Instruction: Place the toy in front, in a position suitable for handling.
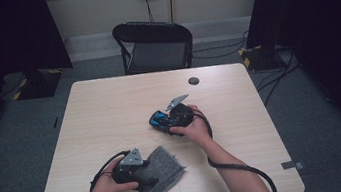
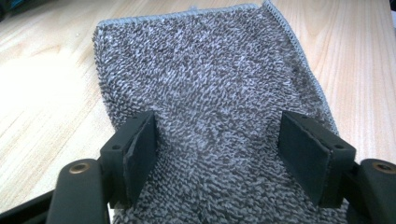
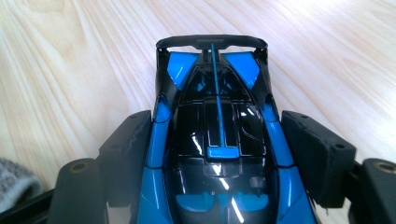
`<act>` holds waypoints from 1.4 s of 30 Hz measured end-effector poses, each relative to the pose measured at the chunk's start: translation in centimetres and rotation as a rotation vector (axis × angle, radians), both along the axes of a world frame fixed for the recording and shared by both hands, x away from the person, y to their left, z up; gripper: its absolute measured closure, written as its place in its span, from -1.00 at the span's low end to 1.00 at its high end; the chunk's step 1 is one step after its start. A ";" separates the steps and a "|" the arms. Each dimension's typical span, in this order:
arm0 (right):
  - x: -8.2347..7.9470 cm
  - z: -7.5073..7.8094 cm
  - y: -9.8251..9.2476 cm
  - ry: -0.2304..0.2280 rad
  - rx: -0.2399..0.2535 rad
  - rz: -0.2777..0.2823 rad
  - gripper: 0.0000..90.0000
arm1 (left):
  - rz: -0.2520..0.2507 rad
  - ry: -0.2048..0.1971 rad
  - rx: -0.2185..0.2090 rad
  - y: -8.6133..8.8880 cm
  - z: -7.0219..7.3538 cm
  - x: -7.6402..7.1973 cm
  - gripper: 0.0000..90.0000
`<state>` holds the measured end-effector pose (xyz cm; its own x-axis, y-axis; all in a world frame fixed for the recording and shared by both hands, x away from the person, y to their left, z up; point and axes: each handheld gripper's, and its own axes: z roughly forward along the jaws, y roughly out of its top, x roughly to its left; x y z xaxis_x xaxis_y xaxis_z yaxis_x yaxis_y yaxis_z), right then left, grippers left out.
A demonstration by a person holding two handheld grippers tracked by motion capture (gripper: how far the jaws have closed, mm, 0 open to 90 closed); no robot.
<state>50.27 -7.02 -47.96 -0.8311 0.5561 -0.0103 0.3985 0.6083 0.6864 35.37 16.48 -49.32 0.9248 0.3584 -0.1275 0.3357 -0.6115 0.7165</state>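
There are no words, numbers or signs to read anywhere. The blue and black toy car [image 3: 217, 140] has no letters on it, and the grey cloth [image 2: 210, 93] has no tag.
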 end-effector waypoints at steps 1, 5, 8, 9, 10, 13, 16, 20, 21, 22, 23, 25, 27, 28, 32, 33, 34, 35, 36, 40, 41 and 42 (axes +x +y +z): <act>0.0 -0.1 -0.3 0.003 0.000 0.003 -0.40 | 0.001 0.001 0.001 0.0 0.0 0.0 -0.38; -0.1 -0.7 -1.3 0.000 0.006 -0.007 -0.41 | 0.004 0.002 -0.002 0.0 0.0 0.0 -0.38; -0.3 -1.3 -1.8 0.005 0.018 -0.003 -0.41 | 0.002 0.000 0.000 0.0 0.0 0.0 -0.38; -0.3 -1.4 -2.0 0.008 0.033 -0.006 -0.41 | 0.003 0.001 -0.001 0.0 0.0 0.0 -0.38; -0.3 -1.5 -2.1 0.006 0.035 -0.001 -0.41 | 0.003 0.001 -0.001 0.0 0.0 0.0 -0.38; -0.4 -1.5 -2.2 -0.003 0.033 0.006 -0.41 | 0.006 0.002 -0.002 0.0 0.0 0.0 -0.38; -0.4 -1.8 -2.4 0.013 0.041 -0.003 -0.42 | 0.006 0.001 -0.002 0.0 0.0 0.0 -0.38; -0.5 -2.0 -2.7 0.005 0.014 0.015 -0.49 | 0.007 0.000 0.000 0.0 0.0 -0.1 -0.38; -0.6 -2.0 -2.7 -0.002 0.000 0.010 -0.55 | 0.007 0.000 0.000 0.0 0.0 -0.1 -0.38; -0.6 -1.9 -2.8 0.002 -0.004 0.003 -0.55 | 0.005 -0.001 0.003 0.0 0.0 0.0 -0.38; -0.7 -1.8 -2.8 0.002 -0.007 0.001 -0.55 | 0.007 -0.001 0.001 0.0 0.0 -0.1 -0.38; -1.0 -1.7 -3.1 -0.006 -0.017 0.001 -0.57 | 0.008 0.000 0.001 -0.1 0.0 -0.1 -0.38; -1.5 -1.5 -3.6 -0.008 -0.004 -0.011 -0.60 | 0.007 0.000 0.002 0.0 0.0 -0.1 -0.38; -1.6 -1.5 -3.8 -0.006 0.003 -0.014 -0.60 | 0.007 0.000 0.000 0.0 0.0 -0.1 -0.38; -2.8 -1.5 -5.1 -0.017 0.007 -0.038 -0.65 | 0.009 0.002 0.000 0.0 0.0 -0.1 -0.38; -3.1 -1.4 -5.4 -0.022 0.002 -0.040 -0.65 | 0.010 0.002 0.001 -0.1 0.0 -0.1 -0.38; -3.4 -1.5 -5.7 -0.021 0.008 -0.043 -0.65 | 0.011 0.002 0.001 -0.1 0.0 -0.1 -0.38; -3.6 -1.6 -6.1 -0.015 0.009 -0.050 -0.66 | 0.012 0.002 0.001 -0.1 0.0 -0.1 -0.38; -3.9 -1.7 -6.4 -0.015 0.013 -0.055 -0.66 | 0.012 0.003 0.001 -0.1 0.0 -0.1 -0.38; -4.6 -2.4 -7.4 -0.004 0.038 -0.073 -0.66 | 0.012 0.006 0.000 -0.1 0.0 0.0 -0.39; -4.7 -2.5 -7.6 -0.008 0.049 -0.082 -0.65 | 0.013 0.007 -0.001 -0.1 0.0 0.0 -0.39; -4.8 -2.6 -7.7 -0.017 0.055 -0.083 -0.65 | 0.014 0.009 0.002 -0.1 0.0 0.0 -0.39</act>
